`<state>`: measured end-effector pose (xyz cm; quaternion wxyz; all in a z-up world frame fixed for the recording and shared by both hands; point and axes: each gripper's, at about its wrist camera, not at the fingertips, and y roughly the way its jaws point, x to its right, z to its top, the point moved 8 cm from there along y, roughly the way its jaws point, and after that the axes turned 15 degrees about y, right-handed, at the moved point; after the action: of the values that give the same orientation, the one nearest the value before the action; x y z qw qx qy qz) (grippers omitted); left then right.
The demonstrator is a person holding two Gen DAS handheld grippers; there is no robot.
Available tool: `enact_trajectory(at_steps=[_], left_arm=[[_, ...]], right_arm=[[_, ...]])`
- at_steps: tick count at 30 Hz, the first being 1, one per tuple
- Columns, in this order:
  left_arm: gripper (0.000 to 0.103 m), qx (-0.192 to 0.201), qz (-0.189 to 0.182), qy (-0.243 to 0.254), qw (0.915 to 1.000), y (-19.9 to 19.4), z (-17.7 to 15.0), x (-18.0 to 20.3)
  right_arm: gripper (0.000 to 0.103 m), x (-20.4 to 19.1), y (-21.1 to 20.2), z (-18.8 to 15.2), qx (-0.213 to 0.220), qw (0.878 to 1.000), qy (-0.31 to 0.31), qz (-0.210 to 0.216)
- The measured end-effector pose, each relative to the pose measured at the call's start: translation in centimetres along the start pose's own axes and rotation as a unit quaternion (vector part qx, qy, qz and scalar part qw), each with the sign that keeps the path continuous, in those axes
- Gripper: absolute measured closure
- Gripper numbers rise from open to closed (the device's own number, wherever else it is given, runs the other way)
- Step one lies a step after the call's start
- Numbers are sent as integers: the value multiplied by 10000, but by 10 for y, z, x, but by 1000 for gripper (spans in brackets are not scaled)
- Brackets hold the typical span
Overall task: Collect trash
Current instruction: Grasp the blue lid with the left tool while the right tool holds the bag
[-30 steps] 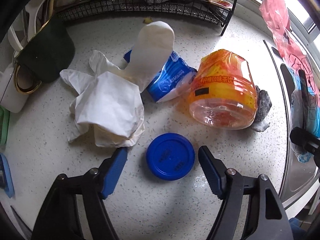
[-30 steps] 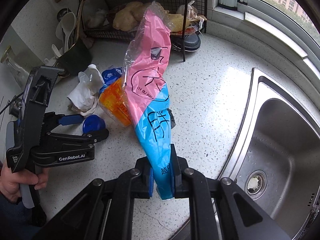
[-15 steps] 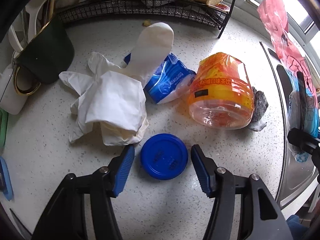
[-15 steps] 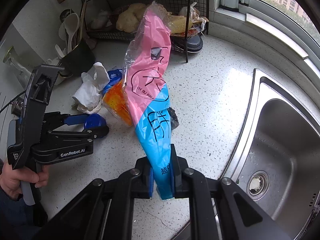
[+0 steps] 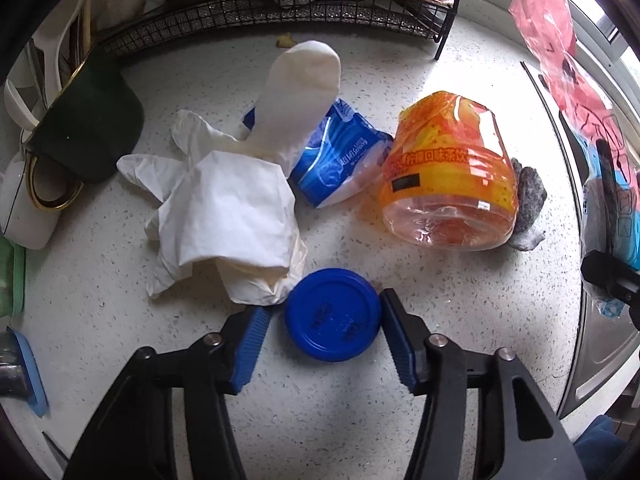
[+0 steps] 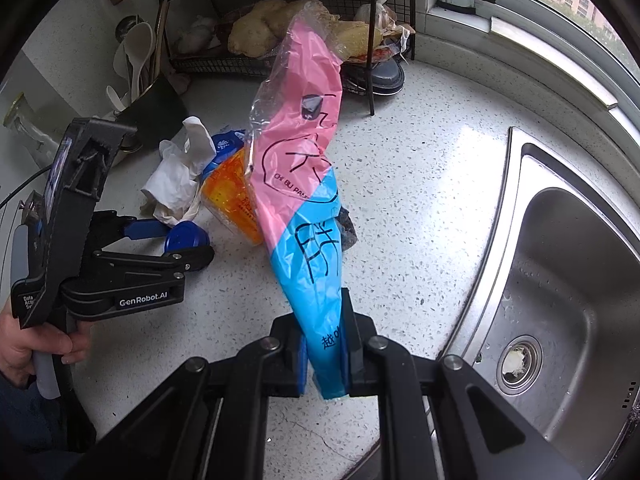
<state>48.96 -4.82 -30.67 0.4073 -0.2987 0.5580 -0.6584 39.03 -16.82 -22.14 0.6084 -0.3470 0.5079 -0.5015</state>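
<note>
**Left gripper straddling the blue lid; right gripper holding the bag**

My left gripper (image 5: 326,334) sits low over the speckled countertop (image 5: 360,412) with its jaws spread partway. The blue lid (image 5: 333,314) lies flat on the counter between the two blue pads; the right-hand pad (image 5: 394,340) is at the lid's edge, perhaps touching it, while the left-hand pad (image 5: 250,346) stands a little clear. The lid is not lifted.

Just beyond the lid lies a heap of white disposable gloves and tissue (image 5: 232,200), its near edge touching the lid. Behind that heap lies a blue tissue pack (image 5: 340,160), and to the pack's right an orange plastic bottle (image 5: 450,184) rests on its side, open mouth toward me. A grey scouring pad (image 5: 528,204) is tucked against the bottle's far side. A black wire rack (image 5: 280,12) holding ginger roots runs along the back, and a dark green utensil holder (image 5: 80,128) stands at the left.

My right gripper (image 6: 326,350) is clamped on the lower end of a pink-and-blue plastic bag (image 6: 304,176), which stands up and away from the fingers above the counter. From this view the left gripper (image 6: 120,276) appears at the left, gripped by my hand (image 6: 36,344), with the lid (image 6: 186,236) at its tips. The stainless sink (image 6: 560,280) lies to the right.
</note>
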Motion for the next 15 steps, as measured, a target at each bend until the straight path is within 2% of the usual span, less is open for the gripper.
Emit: enact_trajectory(at_steps=[6,10,15], left_arm=[[60,-29,-95,126,9999,0,-5,10],[60,-12,-274,39,9996,-4,-17,16],[60,89,-277,9,9996,-14,-26,24]], right_arm=[[92,2,0,-1,9,10000,-28,31],[92,0,-2,-2,24,9999,-94,40],[92,-2,-10,-1,118,9998,-167,32]])
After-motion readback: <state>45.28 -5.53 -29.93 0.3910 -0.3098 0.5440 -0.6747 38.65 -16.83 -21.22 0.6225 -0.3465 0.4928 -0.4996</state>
